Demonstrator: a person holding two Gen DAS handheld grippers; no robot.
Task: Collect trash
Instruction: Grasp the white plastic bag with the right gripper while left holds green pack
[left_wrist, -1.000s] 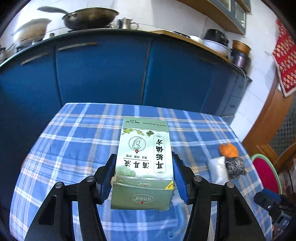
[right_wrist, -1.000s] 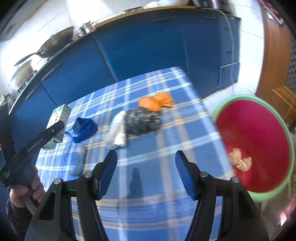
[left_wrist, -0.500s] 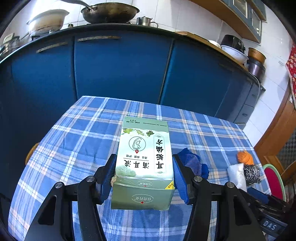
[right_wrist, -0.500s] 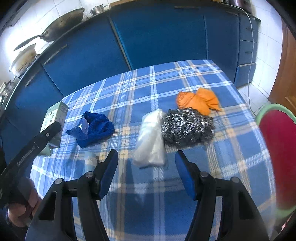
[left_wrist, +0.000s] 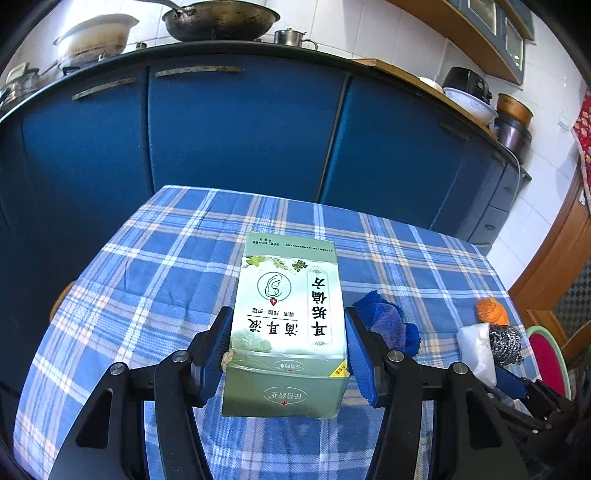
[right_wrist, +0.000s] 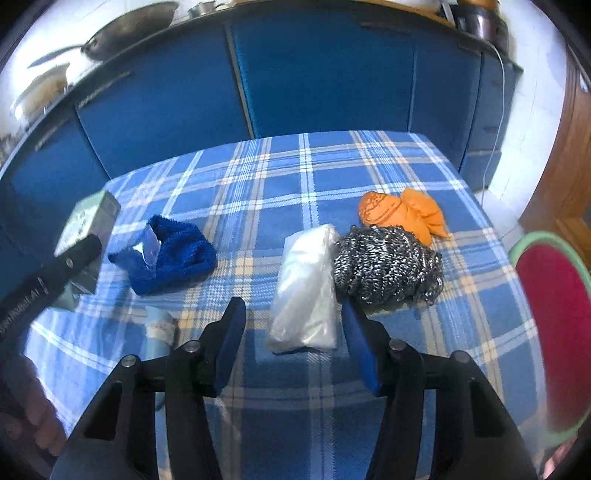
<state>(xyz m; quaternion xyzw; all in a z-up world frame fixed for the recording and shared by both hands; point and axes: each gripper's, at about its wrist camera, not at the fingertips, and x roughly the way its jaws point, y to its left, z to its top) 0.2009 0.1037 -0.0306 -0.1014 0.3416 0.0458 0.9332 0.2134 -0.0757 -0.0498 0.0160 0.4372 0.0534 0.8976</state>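
the left gripper (left_wrist: 288, 354) was clenched on a green box (left_wrist: 286, 325), both blue pads pressed against its long sides, holding it above the plaid table (left_wrist: 166, 280). the box lay flat between the fingers with its printed face up and its near end toward the camera.

the right gripper (right_wrist: 293, 343) hung released, jaws wide apart, low over the table (right_wrist: 306, 173). a white bag (right_wrist: 306, 288) lay just ahead of it, its near end reaching between the fingertips, though touching neither pad that i could tell. a steel scrubber (right_wrist: 388, 266) sat touching the bag's right side, and an orange wad (right_wrist: 400, 212) lay just behind the scrubber. a blue cloth (right_wrist: 170, 254) sat to the left, well apart from the bag, with a small pale scrap (right_wrist: 159, 325) on the table nearer the camera. a red bin (right_wrist: 554, 332) with a green rim stood beside the table's right edge. in the right view the box (right_wrist: 88, 218) showed at far left, in the other gripper.
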